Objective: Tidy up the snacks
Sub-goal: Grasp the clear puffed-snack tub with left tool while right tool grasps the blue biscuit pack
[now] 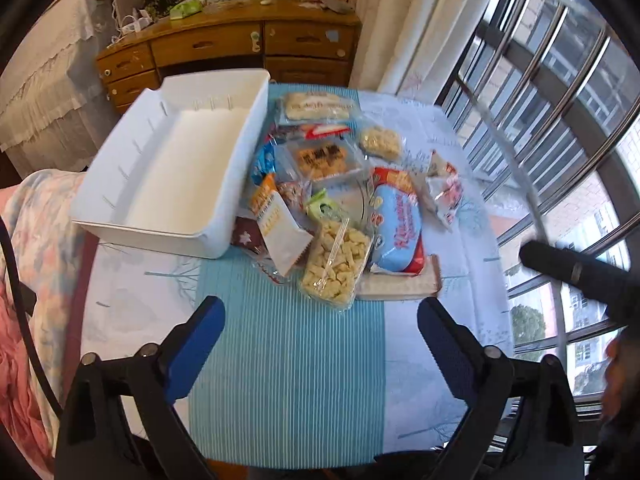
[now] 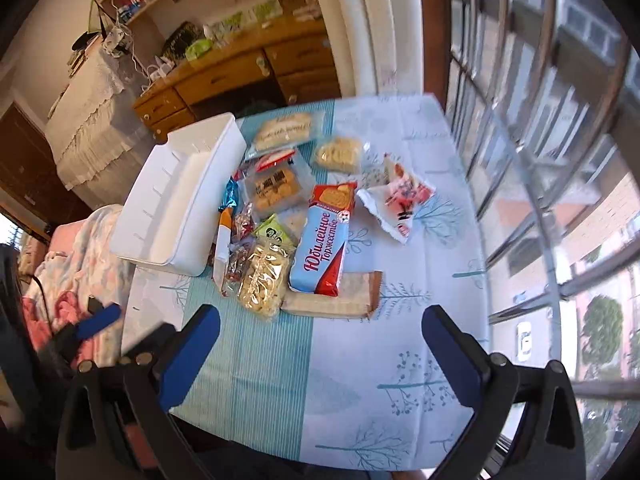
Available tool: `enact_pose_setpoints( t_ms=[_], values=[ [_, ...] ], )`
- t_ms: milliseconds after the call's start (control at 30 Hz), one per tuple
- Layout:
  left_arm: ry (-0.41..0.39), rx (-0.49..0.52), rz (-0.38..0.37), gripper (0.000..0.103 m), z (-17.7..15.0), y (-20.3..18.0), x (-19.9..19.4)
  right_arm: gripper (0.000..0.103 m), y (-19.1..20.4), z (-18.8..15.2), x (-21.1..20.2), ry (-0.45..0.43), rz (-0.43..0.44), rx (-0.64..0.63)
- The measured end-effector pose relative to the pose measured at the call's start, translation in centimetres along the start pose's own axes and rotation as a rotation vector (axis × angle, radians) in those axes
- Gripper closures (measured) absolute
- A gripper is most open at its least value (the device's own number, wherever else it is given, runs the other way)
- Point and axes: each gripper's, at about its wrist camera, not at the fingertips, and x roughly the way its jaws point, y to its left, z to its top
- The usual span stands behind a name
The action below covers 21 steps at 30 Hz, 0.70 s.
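A heap of snack packets lies on the table beside an empty white bin (image 1: 172, 168) (image 2: 180, 204). A blue and red biscuit pack (image 1: 398, 228) (image 2: 326, 240) lies on the right of the heap. A clear tub of pale snacks (image 1: 336, 266) (image 2: 264, 274) is nearest me. A white and orange packet (image 1: 280, 232) leans by the bin. A torn white and red wrapper (image 2: 396, 200) lies apart to the right. My left gripper (image 1: 320, 332) is open and empty above the near table. My right gripper (image 2: 320, 340) is open and empty, also short of the heap.
The table has a blue and white tree-print cloth (image 1: 288, 380) (image 2: 400, 380). A window with metal bars (image 1: 560, 100) runs along the right. A wooden dresser (image 1: 240, 48) stands behind. Bedding (image 1: 36, 240) lies at the left. The left gripper's blue finger (image 2: 98, 322) shows at the left.
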Motion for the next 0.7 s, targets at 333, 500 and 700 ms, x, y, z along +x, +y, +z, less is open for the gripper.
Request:
enact_pose_setpoints(
  t_ms=[333,500,700],
  values=[
    [0.019,0.062,0.071,0.007,-0.7,-2.1,8.2,0.003,-2.5,3.6,8.1,0.162,0.142,0.13],
    [0.091,0.015,0.063,0.007,-0.5,-2.1,12.0,0.01,-3.4,4.2,12.6,0.276,0.19,0.195],
    [0.124,-0.031,0.04,0.007,-0.1,-2.0,15.0,0.017,-4.0,4.7,16.5,0.354,0.215,0.26]
  ],
)
